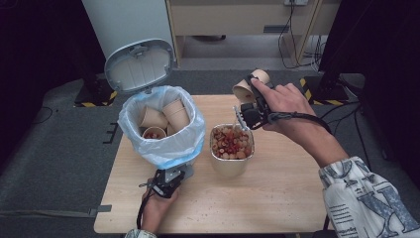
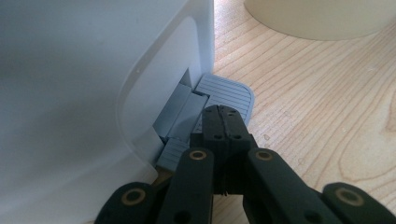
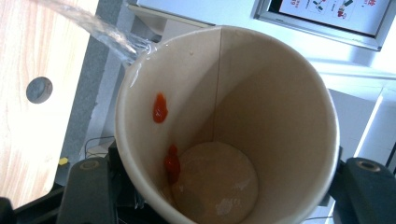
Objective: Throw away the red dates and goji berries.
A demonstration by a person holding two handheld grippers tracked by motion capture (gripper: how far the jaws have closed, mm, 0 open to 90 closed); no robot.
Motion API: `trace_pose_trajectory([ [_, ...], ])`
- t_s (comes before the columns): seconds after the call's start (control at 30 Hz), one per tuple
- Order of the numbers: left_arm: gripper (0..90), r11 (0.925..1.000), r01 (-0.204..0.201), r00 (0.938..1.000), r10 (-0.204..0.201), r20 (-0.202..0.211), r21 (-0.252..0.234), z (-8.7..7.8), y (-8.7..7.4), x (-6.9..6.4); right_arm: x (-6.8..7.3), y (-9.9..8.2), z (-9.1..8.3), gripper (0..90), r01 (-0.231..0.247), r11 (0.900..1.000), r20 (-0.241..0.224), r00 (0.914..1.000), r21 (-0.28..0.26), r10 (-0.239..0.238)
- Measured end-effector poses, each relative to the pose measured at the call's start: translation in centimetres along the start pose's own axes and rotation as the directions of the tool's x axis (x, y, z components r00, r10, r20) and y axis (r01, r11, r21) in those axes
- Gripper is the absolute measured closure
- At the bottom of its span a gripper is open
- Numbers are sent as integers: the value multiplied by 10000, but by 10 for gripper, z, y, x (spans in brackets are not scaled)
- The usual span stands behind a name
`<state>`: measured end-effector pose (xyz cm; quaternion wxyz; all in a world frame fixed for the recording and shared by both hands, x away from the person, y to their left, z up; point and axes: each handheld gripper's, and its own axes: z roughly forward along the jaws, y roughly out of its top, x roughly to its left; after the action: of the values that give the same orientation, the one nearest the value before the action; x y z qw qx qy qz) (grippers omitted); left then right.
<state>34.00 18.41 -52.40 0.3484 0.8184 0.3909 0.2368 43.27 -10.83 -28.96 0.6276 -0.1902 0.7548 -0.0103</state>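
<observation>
Two grippers at work. Left gripper, jaws shut with nothing between them, tips on the grey pedal of the bin; lid up, bag-lined, paper cups inside. Right gripper clamped on a sauce-stained paper cup, held tilted above the table, just beyond the food bowl.

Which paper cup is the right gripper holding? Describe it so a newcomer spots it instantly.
Start at the wooden table with the white pedal bin. Above the table's far right edge, the right gripper holds a tan paper cup, tipped on its side. Unlike the cups dropped inside the bin, it is off the table, empty, with red sauce smears inside.
</observation>
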Motion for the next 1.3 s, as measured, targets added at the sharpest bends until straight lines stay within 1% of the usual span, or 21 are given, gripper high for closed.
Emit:
trace_pose_trajectory([
  [0.23,898,10000,-23,10000,23,-7,10,0,0,0,-1,-1,-2,334,64,10000,72,10000,56,-64],
  [0.27,898,10000,-20,10000,20,-8,11,0,0,0,0,-1,-2,334,128,9999,53,9999,86,-128],
  [0.3,898,10000,-22,10000,22,-4,12,0,0,0,1,-1,-2,334,274,9996,242,9993,93,-276],
  [0.33,898,10000,-27,10000,27,-5,16,0,0,0,1,0,-2,334,391,9992,288,9988,95,-394],
  [0.43,898,10000,-29,10000,29,12,9,0,0,0,3,1,-2,334,579,9982,230,9980,124,-582],
  [0.53,898,10000,-26,10000,26,3,9,0,0,0,5,1,-1,334,526,9986,190,9984,98,-527],
  [0.57,898,10000,-25,10000,25,5,7,0,0,0,6,1,0,334,356,9993,91,9993,61,-356],
  [0.6,898,10000,-26,10000,26,7,10,0,0,0,7,0,0,334,273,9996,85,9996,10,-273],
  [0.73,898,10000,-22,10000,22,2,10,0,0,0,14,1,3,333,321,9995,4,9995,-27,-321],
  [0.8,898,10000,-26,10000,26,12,5,0,0,0,17,2,4,332,312,9995,-115,9994,-46,-313],
  [0.9,898,10000,-14,10000,14,-17,-27,0,0,0,22,3,6,332,-131,9998,-289,9995,-135,127],
  [0.93,898,10000,-10,10000,10,-10,-29,0,0,0,24,3,6,332,-382,9992,-393,9985,-136,376],
  [1.0,898,10000,-8,10000,8,3,-35,0,0,0,27,2,9,332,-834,9960,-527,9953,-313,817],
  [1.03,897,10000,-15,10000,15,2,-36,0,0,0,27,1,10,332,-1074,9936,-669,9922,-361,1048],
  [1.1,898,10000,-15,10000,15,31,-23,0,0,0,30,-1,12,332,-1539,9871,-814,9853,-444,1500],
  [1.17,898,10000,-4,10000,4,20,-41,0,0,0,32,-3,14,332,-1851,9816,-957,9790,-467,1800],
  [1.23,898,10000,-10,10000,10,22,-31,0,0,0,34,-5,16,332,-2315,9711,-1119,9681,-584,2241],
  [1.3,898,10000,-2,10000,2,29,-34,0,0,0,35,-6,17,332,-2805,9576,-1263,9543,-653,2709],
])
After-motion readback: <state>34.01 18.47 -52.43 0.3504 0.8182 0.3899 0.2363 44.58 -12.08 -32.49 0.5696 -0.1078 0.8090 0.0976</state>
